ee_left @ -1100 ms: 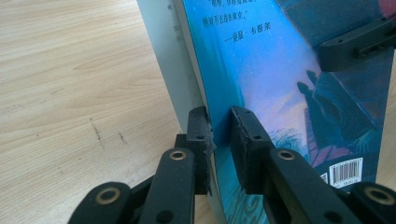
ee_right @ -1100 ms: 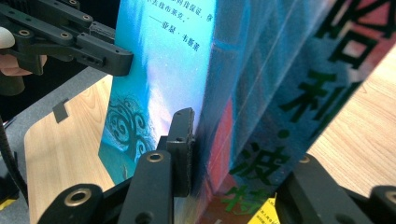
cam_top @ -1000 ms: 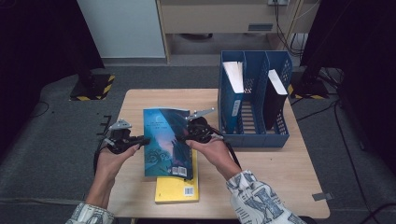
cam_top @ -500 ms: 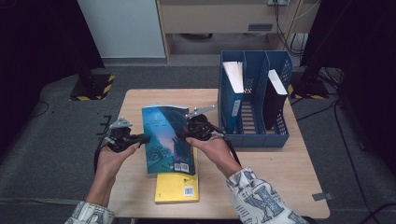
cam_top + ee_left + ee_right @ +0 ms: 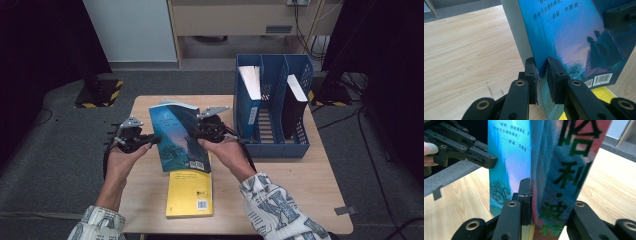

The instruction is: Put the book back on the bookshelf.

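A blue paperback (image 5: 181,137) is held tilted up above the table between both grippers. My left gripper (image 5: 150,141) is shut on its left edge; in the left gripper view the pads (image 5: 531,75) pinch the blue paperback (image 5: 574,37) at the cover's edge. My right gripper (image 5: 197,135) is shut on the spine side and its jaws have just been closing on the book. In the right gripper view one pad (image 5: 525,195) presses the blue paperback (image 5: 544,170); the other jaw is hidden behind it. A yellow book (image 5: 190,192) lies flat below.
A blue file rack (image 5: 272,145) stands at the right of the wooden table (image 5: 300,185), with a book upright in each of two slots: one white-edged (image 5: 250,82), one dark (image 5: 295,100). Bare tabletop lies left and far of the books.
The blue book has tipped up and shifted a little away from me, uncovering more of the yellow book. Both hands stay nearly in place.
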The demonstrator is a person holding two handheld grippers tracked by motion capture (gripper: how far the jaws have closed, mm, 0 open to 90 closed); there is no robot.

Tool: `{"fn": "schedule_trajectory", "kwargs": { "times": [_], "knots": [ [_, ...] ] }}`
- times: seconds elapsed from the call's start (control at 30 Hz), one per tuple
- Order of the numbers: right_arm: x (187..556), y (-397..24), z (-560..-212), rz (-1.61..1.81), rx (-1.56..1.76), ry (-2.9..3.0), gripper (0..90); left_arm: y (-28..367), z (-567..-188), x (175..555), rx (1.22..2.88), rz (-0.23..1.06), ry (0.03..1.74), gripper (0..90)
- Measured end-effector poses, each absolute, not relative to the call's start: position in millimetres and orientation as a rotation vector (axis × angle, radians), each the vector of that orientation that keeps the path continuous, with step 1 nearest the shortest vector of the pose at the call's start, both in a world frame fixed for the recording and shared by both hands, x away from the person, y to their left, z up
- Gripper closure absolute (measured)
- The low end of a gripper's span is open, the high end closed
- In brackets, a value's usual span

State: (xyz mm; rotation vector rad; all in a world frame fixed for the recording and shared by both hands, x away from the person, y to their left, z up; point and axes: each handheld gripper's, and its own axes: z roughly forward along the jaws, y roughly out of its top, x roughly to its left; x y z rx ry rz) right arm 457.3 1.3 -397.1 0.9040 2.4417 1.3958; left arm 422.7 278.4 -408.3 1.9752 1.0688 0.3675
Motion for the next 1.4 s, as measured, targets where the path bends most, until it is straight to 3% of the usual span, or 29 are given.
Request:
{"fn": "schedule_trajectory", "kwargs": {
  "times": [0.4,0.63,1.1,1.4],
  "knots": [
    [441.3,-10.4,-407.9,1.4,0.865,2.451,67.5,270.8,-410.1,405.3,1.971,0.378,1.041,78.4],
    [443.3,-8.8,-406.3,1.4,0.867,2.453,69.7,272.6,-410.1,406.2,1.971,0.375,1.048,78.6],
    [465.8,-2.4,-403.9,1.424,0.877,2.347,72.6,268.9,-400.8,437.0,1.988,0.434,1.069,78.8],
    [448.7,-10.8,-404.7,1.456,0.859,2.364,68.5,269.5,-401.1,414.9,1.944,0.422,1.042,78.5]
  ]
}}
